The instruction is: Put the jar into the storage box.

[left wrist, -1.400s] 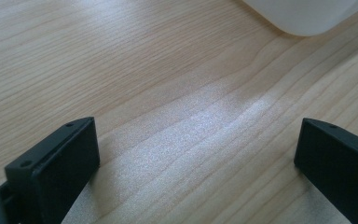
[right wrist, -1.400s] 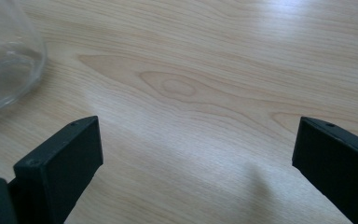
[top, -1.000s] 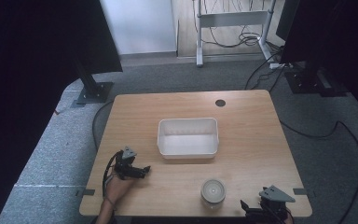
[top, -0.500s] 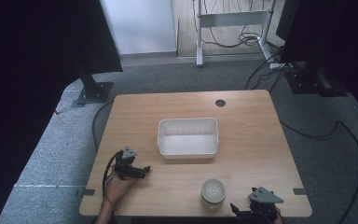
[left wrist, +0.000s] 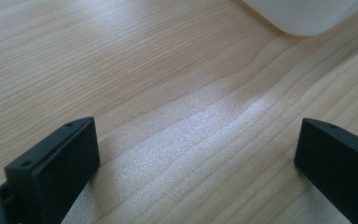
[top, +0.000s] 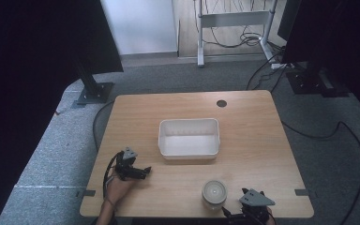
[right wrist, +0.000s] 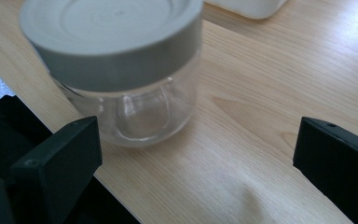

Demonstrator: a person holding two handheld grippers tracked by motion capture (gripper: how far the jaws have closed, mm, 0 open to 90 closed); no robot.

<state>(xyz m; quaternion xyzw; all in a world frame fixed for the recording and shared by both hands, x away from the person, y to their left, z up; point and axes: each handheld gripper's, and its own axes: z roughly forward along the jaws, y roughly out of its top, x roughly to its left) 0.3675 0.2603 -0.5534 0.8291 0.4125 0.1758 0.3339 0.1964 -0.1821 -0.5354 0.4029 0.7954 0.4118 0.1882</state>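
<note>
High view shows a wooden table with a white rectangular tub standing upright near its middle. A small glass jar with a grey lid stands near the table's near edge, right of centre, well apart from the tub. The right gripper sits at the near edge just right of the jar, with its grey three-cornered plate on top. The left gripper rests low over the table's near left part, held by a hand that comes in from the bottom; it points to the right, and the tub lies farther off to its right and beyond it

Right gripper view has the jar close ahead, upright on the wood, clear glass under the broad grey lid. The right gripper has its jaws spread wide; the jar stands in front of the left-hand jaw, not between the two, and nothing is pinched. A corner of the tub shows at the top

Left gripper view looks along the bare wood grain; the left gripper has its jaws spread wide with nothing between them, and a rounded corner of the tub shows at the top right
</note>
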